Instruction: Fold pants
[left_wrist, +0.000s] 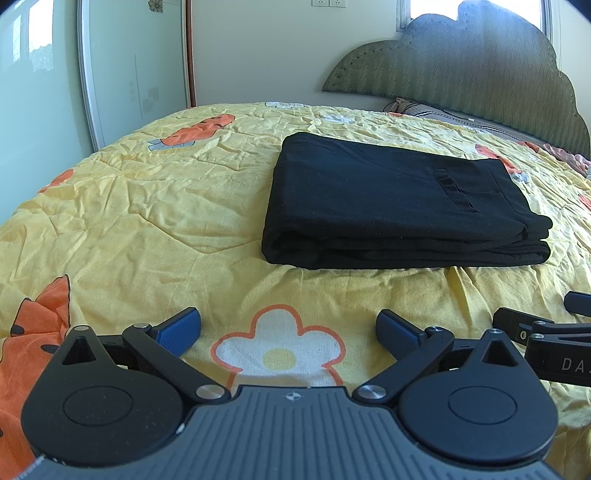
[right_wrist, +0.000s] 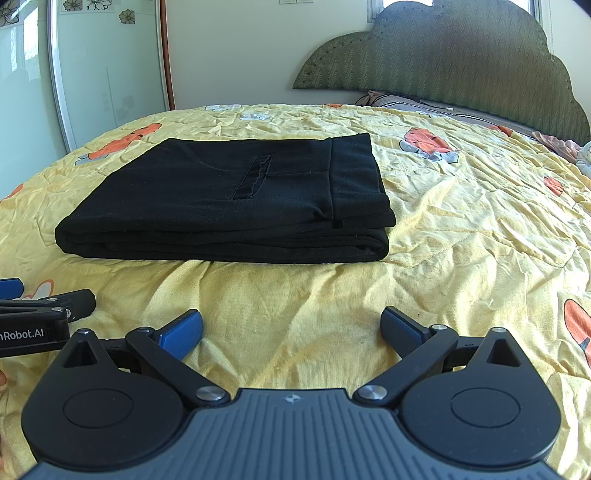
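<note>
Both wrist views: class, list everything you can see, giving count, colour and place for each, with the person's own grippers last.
Pants: one, black, folded flat on the bed.
Quilt: one, yellow with orange and white prints, covering the bed.
Headboard: one, green, scalloped, against the far wall.
Pillow: at least one, brownish, below the headboard.
Sliding door: one, pale glass, far left.
Left gripper: one, black with blue pads, open, empty.
Right gripper: one, same colours, open, empty.

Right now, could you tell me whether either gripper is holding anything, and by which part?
Nothing is held. The left gripper and right gripper are both open over the bedspread, short of the folded black pants.
</note>
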